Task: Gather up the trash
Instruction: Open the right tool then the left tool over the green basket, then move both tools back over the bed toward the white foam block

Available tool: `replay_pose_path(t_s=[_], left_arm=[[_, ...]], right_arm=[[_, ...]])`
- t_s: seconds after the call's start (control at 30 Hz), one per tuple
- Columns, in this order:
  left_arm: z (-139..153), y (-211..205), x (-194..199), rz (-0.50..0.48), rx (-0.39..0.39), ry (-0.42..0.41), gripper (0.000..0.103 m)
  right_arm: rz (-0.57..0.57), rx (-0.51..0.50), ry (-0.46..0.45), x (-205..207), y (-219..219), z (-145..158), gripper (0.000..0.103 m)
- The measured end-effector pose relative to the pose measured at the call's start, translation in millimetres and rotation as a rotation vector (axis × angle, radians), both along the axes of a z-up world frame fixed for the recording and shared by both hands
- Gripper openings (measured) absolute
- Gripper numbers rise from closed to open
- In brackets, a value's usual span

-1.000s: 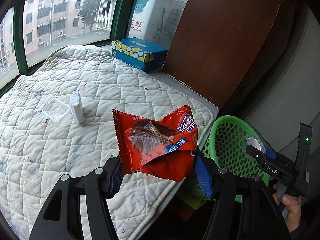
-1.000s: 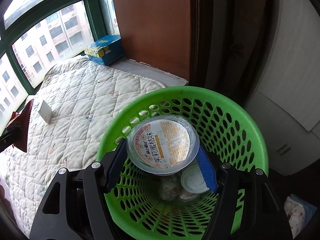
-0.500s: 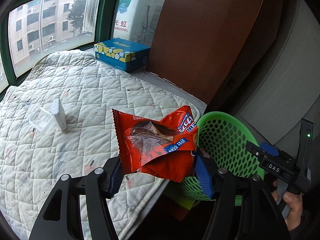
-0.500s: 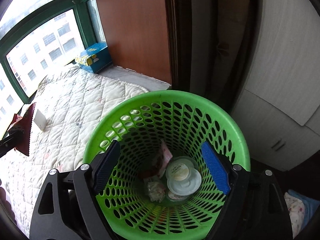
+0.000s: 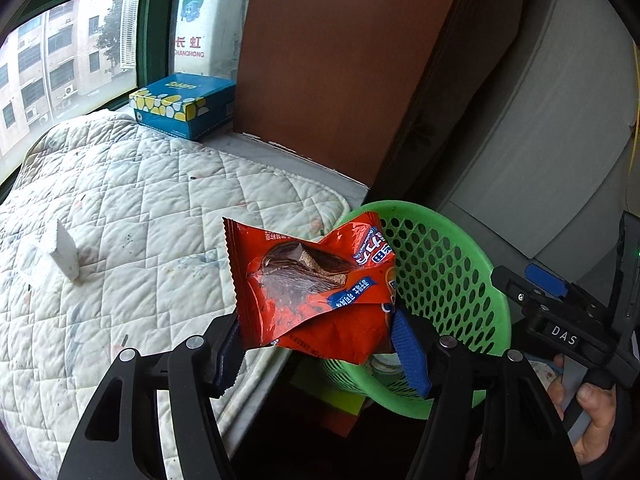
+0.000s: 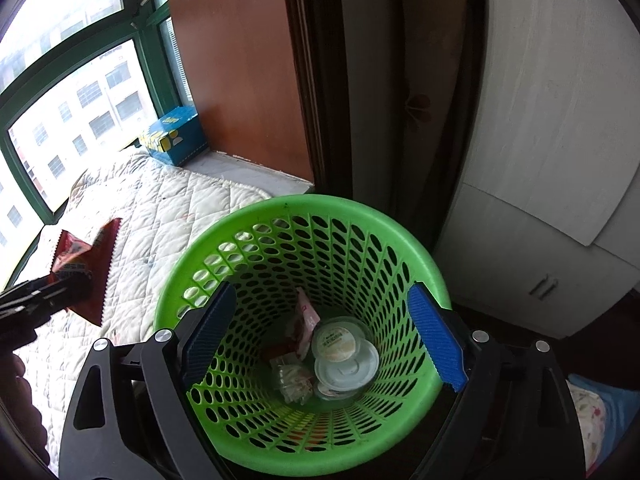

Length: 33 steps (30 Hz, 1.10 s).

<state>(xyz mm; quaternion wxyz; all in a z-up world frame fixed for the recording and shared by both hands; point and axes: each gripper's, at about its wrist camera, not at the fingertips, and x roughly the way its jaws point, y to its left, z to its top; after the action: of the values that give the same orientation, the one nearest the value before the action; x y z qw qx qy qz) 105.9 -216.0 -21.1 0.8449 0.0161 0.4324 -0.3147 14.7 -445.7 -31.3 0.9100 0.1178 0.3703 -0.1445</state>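
Left gripper (image 5: 316, 344) pinching crinkled red foil wrapper (image 5: 312, 284), perforated round green plastic basket (image 6: 304, 216)

The round foil-lidded cup (image 6: 334, 344) that a second ago sat between the jaws of the right gripper (image 6: 324, 336) now lies at the bottom of the green basket (image 6: 280, 216), the jaws having just been opening and nothing left between them. Meanwhile the left gripper (image 5: 316, 344), clamped on the red snack wrapper (image 5: 308, 288), has swung from above the quilt toward the basket's rim.
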Motion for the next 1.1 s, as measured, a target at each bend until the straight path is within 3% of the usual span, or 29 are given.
replay_pose_path(t_s=[0.37,0.63,1.1], left_arm=[[-6.5,-42.2,-10.8,-0.089,0.026,0.016,0.067],[-10.5,-58.3,-17.0,-0.116,0.037,0.022,0.080],[-3.9,-31.0,-14.0,-0.056,0.039,0.002,0.087]], right_arm=[[-0.040,0.015,-0.028,-15.0,-17.5,7.1,0.088],[-0.064,0.032,-0.040,-23.9,-27.5,8.0,0.089],[-0.029,0.029,-0.056,-19.2,-17.2,14.9,0.090]])
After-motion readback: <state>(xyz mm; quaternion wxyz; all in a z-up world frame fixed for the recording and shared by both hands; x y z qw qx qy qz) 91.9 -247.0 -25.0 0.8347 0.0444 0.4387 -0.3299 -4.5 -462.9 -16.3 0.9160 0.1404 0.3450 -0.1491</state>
